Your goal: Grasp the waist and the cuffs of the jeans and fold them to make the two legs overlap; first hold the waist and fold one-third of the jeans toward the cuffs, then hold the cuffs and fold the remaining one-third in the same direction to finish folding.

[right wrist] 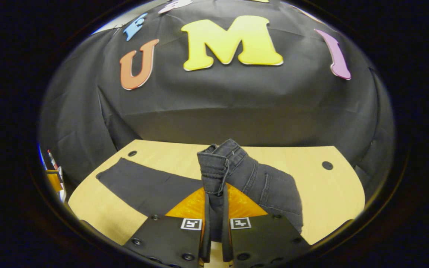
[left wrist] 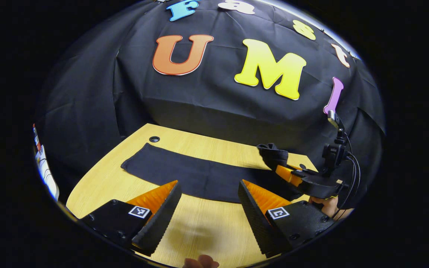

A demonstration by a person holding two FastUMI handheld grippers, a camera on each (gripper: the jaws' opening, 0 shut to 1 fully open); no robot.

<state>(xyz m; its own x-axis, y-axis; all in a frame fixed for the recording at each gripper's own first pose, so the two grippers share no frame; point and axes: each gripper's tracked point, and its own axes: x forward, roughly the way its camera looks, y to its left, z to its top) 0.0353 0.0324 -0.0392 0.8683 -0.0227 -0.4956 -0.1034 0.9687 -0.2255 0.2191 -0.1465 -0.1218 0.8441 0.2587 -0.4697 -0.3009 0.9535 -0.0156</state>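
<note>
Dark jeans (left wrist: pixel 199 175) lie along the wooden table (left wrist: pixel 99 186), legs overlapping, cuffs toward the left. In the left gripper view my left gripper (left wrist: pixel 209 201) hovers open over bare wood just in front of the legs, nothing between its fingers. Farther right in that view the right gripper (left wrist: pixel 279 167) lifts the waist end off the table. In the right gripper view the right gripper (right wrist: pixel 214 197) is shut on the jeans' waistband (right wrist: pixel 214 167), which stands bunched above the fingers, while the legs (right wrist: pixel 143 186) trail flat to the left.
The table has cable holes at the far left (left wrist: pixel 154 139) and far right (right wrist: pixel 327 165). Black cloth wall rises right behind the table. A hand (left wrist: pixel 328 204) holds the right gripper; a fingertip (left wrist: pixel 201 262) shows at the bottom edge.
</note>
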